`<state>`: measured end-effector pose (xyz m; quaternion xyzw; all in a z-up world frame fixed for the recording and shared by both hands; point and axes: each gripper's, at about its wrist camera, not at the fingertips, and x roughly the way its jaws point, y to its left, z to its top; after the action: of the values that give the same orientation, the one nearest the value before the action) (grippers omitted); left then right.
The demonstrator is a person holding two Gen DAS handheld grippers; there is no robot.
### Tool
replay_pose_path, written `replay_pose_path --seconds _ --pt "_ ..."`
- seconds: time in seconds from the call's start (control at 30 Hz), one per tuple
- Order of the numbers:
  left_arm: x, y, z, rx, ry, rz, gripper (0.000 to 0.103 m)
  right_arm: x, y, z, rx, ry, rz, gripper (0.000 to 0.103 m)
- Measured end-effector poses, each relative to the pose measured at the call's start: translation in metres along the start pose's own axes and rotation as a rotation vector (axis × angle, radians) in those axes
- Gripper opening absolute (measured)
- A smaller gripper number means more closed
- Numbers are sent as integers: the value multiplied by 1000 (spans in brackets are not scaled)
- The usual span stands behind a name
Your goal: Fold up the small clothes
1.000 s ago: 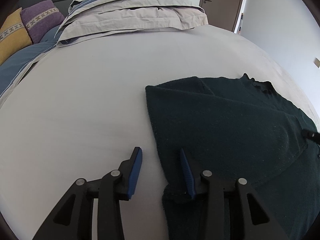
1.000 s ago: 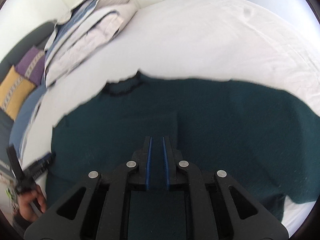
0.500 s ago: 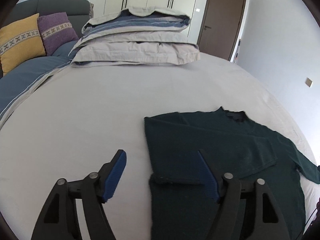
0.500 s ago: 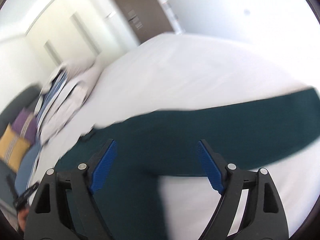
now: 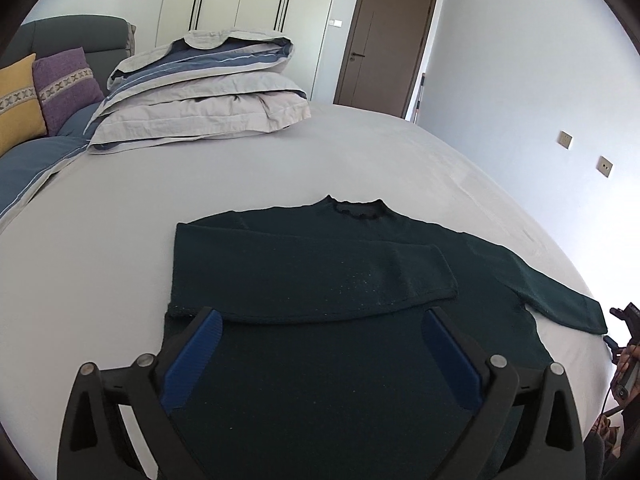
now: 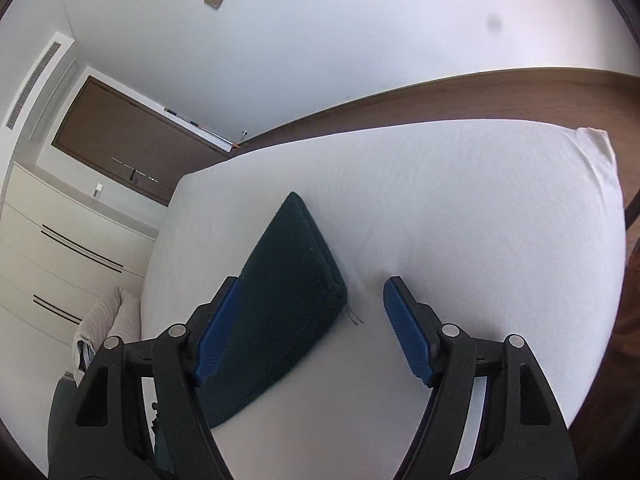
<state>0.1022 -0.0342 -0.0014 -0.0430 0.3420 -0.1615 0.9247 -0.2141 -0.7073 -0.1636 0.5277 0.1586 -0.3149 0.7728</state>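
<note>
Lying flat on the pale grey bed sheet (image 5: 280,168), the dark green knit sweater (image 5: 340,280) fills the lower middle of the left wrist view, collar toward the far end of the bed. Its left sleeve is folded across the chest, cuff ending right of centre; the other sleeve stretches out toward the right edge of the bed. The left gripper (image 5: 320,354) is above the sweater's lower body, jaws spread wide, nothing between them. Both blue ribbed finger pads (image 5: 196,356) sit over the fabric; contact with it cannot be told. Beyond the sweater: a stack of folded grey and blue bedding (image 5: 200,96), a purple cushion (image 5: 66,84) beside a yellow cushion (image 5: 16,100), white wardrobe doors (image 5: 240,8) and a brown door (image 5: 386,36). At the far right edge a hand with part of the other tool shows, too small to read.

Right wrist view: the right gripper (image 6: 312,330) is likewise wide apart and empty. The extended sleeve of the sweater (image 6: 280,292) runs diagonally on the sheet, cuff end lying between the jaws, nearer the left pad (image 6: 218,328); the right pad is over bare sheet. A loose thread trails at the cuff. Brown flooring (image 6: 480,96) lies beyond the mattress edge.
</note>
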Motion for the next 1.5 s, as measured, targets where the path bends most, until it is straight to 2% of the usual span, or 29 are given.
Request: replay_pose_path --seconds 0.03,0.1,0.13,0.17,0.2,0.27,0.4,0.47,0.57,0.67,0.77,0.83,0.9,1.03,1.1,1.13,1.17,1.2,1.3,1.37,1.4,1.43,1.5 --pt "1 -3 0 5 4 -1 102 6 4 -1 -7 17 -2 54" --pt "3 -5 1 10 13 -4 102 17 10 -7 -7 37 -6 51" --pt "3 -6 0 7 18 -10 102 22 15 -10 -14 41 -7 43" --pt "4 -5 1 3 27 -14 102 26 18 -13 -16 44 -18 32" --pt "5 -3 0 -4 35 -18 102 31 22 -15 -14 58 -25 28" --pt "7 3 -1 -25 47 -36 102 35 34 -23 -32 74 -31 8" --pt "10 14 -2 -69 65 -66 97 29 92 -50 -191 61 -31 7" --pt "12 19 -3 -93 75 -82 95 23 136 -73 -299 77 2 7" --pt "12 26 -2 -136 77 -101 95 26 212 -124 -468 115 74 7" --pt "12 35 -1 -176 77 -119 94 34 282 -190 -600 173 157 7" --pt "13 45 2 -212 72 -130 94 42 341 -272 -704 275 227 7" --pt "15 51 5 -230 72 -138 94 52 373 -344 -791 326 247 7" --pt "22 57 10 -247 78 -146 94 74 385 -398 -841 401 249 7" --pt "42 60 15 -277 116 -174 94 136 379 -485 -878 527 212 19" --pt "54 59 16 -288 145 -189 94 144 366 -496 -905 552 213 40" --pt "61 56 17 -294 158 -200 94 165 364 -490 -905 554 230 54" --pt "67 54 18 -297 166 -208 94 163 359 -481 -906 546 250 60" --pt "73 51 19 -298 174 -216 94 155 356 -479 -913 536 257 62" --pt "93 38 25 -307 205 -236 94 124 345 -439 -893 520 272 62" --pt "106 23 32 -286 224 -251 93 88 319 -397 -843 551 270 62" --pt "115 13 35 -266 236 -247 88 79 306 -384 -806 546 282 62" --pt "123 6 37 -253 248 -247 85 58 286 -352 -786 544 285 62" --pt "142 -10 42 -231 284 -255 74 44 266 -336 -743 546 300 62"
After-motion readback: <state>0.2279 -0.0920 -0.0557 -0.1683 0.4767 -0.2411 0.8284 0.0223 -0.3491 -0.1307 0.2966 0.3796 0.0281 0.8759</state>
